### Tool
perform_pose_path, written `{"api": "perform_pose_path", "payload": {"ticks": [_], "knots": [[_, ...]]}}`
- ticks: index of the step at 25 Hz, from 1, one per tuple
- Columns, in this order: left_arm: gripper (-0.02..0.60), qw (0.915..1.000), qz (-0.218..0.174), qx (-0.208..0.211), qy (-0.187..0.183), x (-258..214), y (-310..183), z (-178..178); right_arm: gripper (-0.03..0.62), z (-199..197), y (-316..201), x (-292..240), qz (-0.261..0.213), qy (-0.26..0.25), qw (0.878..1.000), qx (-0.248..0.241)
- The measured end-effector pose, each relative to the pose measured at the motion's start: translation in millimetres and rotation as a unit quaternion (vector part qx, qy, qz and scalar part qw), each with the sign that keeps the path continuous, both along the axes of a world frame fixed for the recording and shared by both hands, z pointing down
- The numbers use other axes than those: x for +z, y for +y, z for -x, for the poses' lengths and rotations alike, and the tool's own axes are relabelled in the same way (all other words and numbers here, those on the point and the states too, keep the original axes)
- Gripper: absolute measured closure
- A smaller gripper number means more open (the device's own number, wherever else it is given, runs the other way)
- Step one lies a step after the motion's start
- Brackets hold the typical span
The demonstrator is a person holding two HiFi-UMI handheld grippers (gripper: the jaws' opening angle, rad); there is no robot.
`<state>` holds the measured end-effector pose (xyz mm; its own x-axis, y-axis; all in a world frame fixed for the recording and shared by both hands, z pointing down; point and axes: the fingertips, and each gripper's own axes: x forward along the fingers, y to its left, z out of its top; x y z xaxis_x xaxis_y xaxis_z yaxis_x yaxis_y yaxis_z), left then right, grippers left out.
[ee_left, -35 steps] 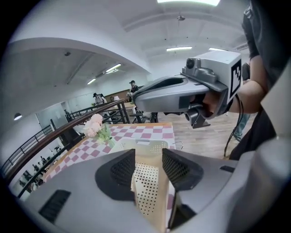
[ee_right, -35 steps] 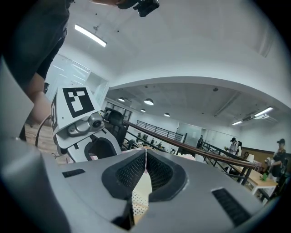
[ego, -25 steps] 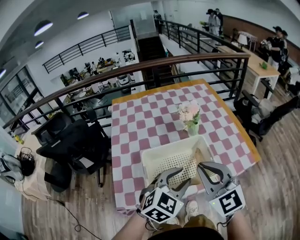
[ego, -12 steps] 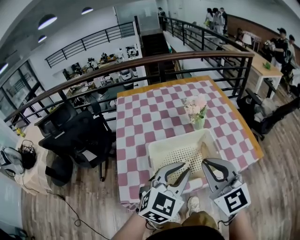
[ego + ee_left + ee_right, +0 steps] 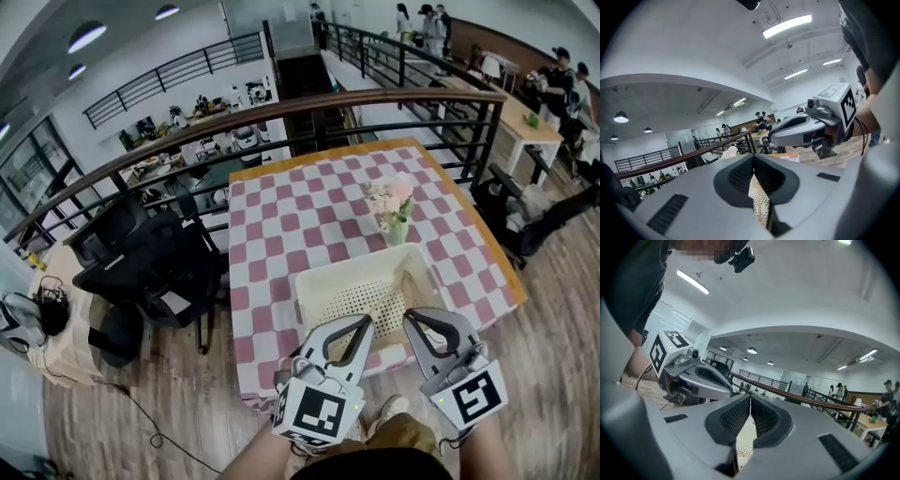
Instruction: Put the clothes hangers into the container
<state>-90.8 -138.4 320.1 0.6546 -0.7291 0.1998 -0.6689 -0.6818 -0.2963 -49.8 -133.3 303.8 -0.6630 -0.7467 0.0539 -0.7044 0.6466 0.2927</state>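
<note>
The cream perforated container sits on the near part of the checkered table. A thin tan strip shows inside it at the right; I cannot tell whether that is a hanger. No other hanger is in sight. My left gripper hovers over the container's near edge, shut with nothing between its jaws. Beside it my right gripper is shut and empty too. In the left gripper view the jaws meet, with the container's holed floor below. The right gripper view shows closed jaws.
A vase of pale flowers stands just beyond the container. Black office chairs crowd the table's left side. A dark railing with a wooden rail runs behind the table. People stand by a far table at the right.
The left gripper's jaws, wide apart a second ago, have come together. Both grippers stay side by side at the container's near edge, slightly shifted in the picture.
</note>
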Motion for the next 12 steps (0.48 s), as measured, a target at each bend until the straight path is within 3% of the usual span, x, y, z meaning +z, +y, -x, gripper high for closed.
{"api": "perform_pose_path", "payload": {"ticks": [8, 12], "knots": [[0.574, 0.9982, -0.044, -0.017, 0.036, -23.7, -7.0, 5.0, 0.56, -6.9, 1.0, -13.3, -0.004, -0.023, 1.0, -0.006], [0.575, 0.9972, -0.046, -0.015, 0.057, -29.3, -8.2, 4.2, 0.56, -5.2, 0.2, -16.2, -0.006, -0.026, 1.0, -0.013]]}}
